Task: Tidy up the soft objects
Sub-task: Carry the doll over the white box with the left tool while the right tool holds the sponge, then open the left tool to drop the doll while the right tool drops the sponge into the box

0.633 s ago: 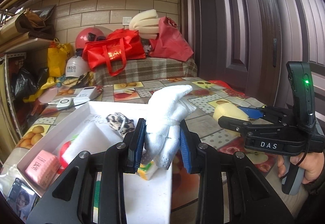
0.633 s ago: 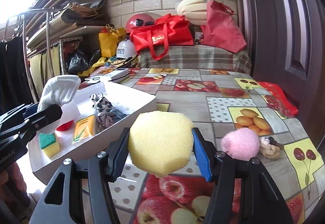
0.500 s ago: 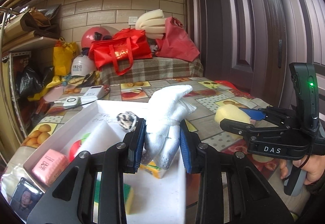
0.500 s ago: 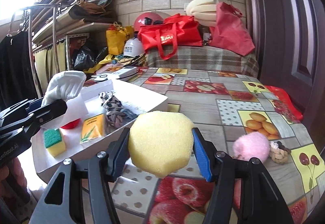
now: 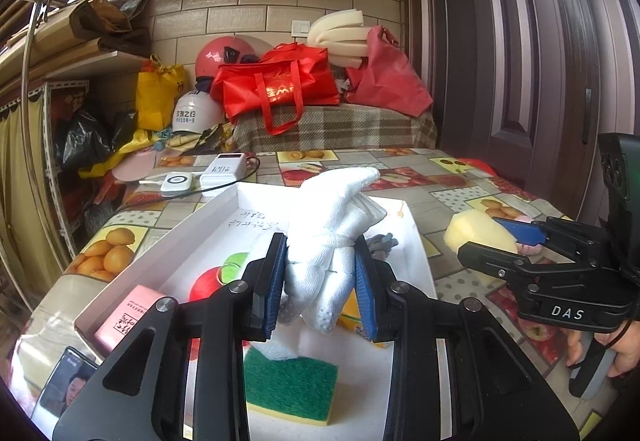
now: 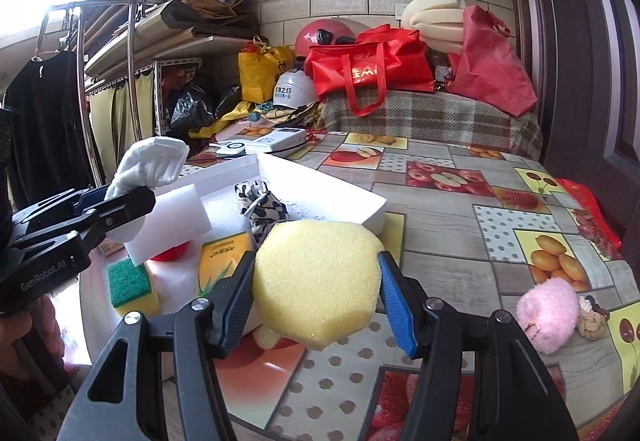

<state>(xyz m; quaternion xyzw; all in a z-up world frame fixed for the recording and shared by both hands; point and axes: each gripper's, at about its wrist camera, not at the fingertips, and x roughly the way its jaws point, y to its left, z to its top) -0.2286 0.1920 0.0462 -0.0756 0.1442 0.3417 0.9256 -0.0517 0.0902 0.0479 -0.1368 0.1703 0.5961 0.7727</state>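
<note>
My left gripper point(image 5: 320, 281) is shut on a bundle of white gloves point(image 5: 336, 225), held above the white box point(image 5: 224, 209). From the right wrist view the same gloves point(image 6: 152, 165) stick up out of that gripper at the left. My right gripper point(image 6: 316, 289) is shut on a yellow sponge point(image 6: 316, 277), just right of the box point(image 6: 352, 197) over the tablecloth. The box holds a green-and-yellow scouring pad point(image 5: 290, 389), a pink pack point(image 5: 128, 317), a white foam block point(image 6: 172, 221), a patterned scrunchie point(image 6: 260, 205) and a yellow packet point(image 6: 224, 261).
A pink pompom point(image 6: 548, 309) and a small beige trinket point(image 6: 592, 317) lie on the fruit-print tablecloth point(image 6: 460, 217) at the right. A power bank point(image 5: 222, 173) and a white charger point(image 5: 176, 183) sit behind the box. Red bags point(image 5: 276, 89) and helmets crowd the back. A phone point(image 5: 68, 385) lies front left.
Both grippers have drawn back and risen a little, so more of the box's near end shows, with the scouring pad now in view. Both grips are unchanged.
</note>
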